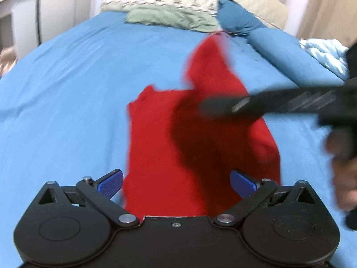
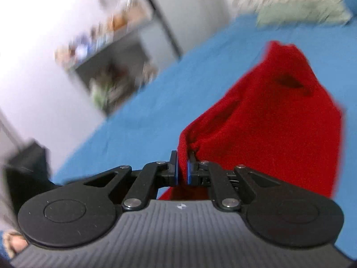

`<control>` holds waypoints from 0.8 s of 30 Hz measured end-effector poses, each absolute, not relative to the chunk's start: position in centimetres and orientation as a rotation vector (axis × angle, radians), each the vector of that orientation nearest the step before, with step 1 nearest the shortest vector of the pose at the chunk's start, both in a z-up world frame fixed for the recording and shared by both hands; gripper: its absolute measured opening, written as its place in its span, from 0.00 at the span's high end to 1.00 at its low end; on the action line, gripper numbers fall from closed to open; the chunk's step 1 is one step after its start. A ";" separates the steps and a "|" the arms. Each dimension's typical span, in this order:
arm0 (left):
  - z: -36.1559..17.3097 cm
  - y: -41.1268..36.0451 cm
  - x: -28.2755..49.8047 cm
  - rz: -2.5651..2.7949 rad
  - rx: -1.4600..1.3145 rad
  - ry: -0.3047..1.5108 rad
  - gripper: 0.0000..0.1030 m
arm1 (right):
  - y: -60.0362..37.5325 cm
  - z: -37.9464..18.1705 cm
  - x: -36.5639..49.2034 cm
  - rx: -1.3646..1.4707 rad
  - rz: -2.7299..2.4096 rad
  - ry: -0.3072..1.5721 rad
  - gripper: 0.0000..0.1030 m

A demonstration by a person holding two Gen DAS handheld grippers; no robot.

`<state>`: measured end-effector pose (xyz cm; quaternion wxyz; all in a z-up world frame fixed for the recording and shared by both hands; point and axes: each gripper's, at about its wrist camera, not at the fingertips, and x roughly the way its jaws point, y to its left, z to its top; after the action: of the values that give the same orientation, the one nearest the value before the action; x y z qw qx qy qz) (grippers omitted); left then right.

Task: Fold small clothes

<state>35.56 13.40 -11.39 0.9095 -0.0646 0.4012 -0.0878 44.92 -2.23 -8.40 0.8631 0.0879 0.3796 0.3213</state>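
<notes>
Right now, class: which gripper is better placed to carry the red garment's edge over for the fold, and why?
The right gripper: it is shut on the red garment, lifting it off the blue sheet. The left gripper is open, holding nothing.

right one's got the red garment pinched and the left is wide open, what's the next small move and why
Probably close the left gripper on the near edge of the red garment. Its jaws stand wide open with the cloth between them, while the right gripper is shut on another edge, lifting it off the blue sheet. Two grips would let the fold be laid evenly.
</notes>
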 end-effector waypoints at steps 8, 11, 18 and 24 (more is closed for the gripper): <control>-13.6 15.4 32.5 -0.187 -0.187 0.799 0.00 | 1.5 -13.9 45.9 0.112 0.667 0.905 0.74; -12.6 14.8 32.3 -0.232 -0.192 0.732 0.03 | 0.3 -12.4 46.0 0.163 0.692 0.879 0.48; -14.2 14.0 34.8 -0.253 -0.309 0.783 0.27 | -6.5 -8.6 42.4 0.249 0.584 0.704 0.17; -13.5 13.8 34.9 -0.216 -0.357 0.725 0.39 | -10.3 -10.4 37.0 0.230 0.463 0.667 0.16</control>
<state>34.89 13.83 -13.48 0.9138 -0.1732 0.3521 -0.1047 36.97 -10.34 -10.39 0.9124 0.1117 0.3235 0.2247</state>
